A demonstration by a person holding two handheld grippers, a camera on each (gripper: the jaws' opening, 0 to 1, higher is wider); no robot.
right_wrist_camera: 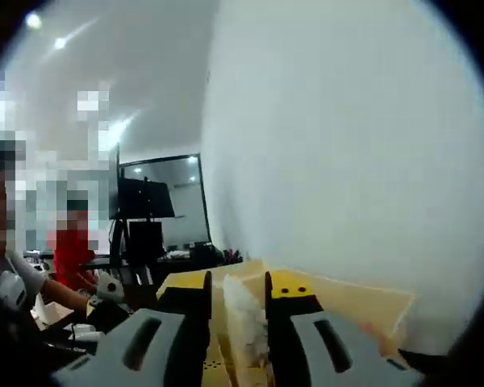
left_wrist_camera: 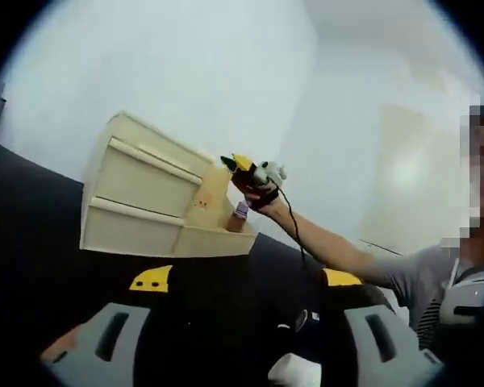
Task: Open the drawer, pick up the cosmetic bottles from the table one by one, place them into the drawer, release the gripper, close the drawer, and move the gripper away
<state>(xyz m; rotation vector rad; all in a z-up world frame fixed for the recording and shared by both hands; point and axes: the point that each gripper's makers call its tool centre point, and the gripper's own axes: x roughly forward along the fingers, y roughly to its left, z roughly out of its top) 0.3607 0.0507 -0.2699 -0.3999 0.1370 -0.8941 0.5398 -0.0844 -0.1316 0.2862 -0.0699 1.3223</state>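
White wall behind dark table (left_wrist_camera: pixel 32 234). Cream wooden drawer box (left_wrist_camera: pixel 145 205) sits on it. Your right gripper (right_wrist_camera: pixel 236 310) is squeezed shut on white frosted cosmetic bottle (right_wrist_camera: pixel 242 314), above open cream drawer (right_wrist_camera: pixel 347 302). Your left gripper (left_wrist_camera: pixel 234 330) hangs wide open, holding nothing. Small white thing between its jaws, maybe another bottle, too blurry.

You're facing a plain white wall (right_wrist_camera: pixel 347 161). Ceiling (right_wrist_camera: pixel 129 64) has bright spot lights (right_wrist_camera: pixel 34 21). Dark monitor (right_wrist_camera: pixel 145 197) sits on a stand behind you, cluttered desk (right_wrist_camera: pixel 185 260) under it.
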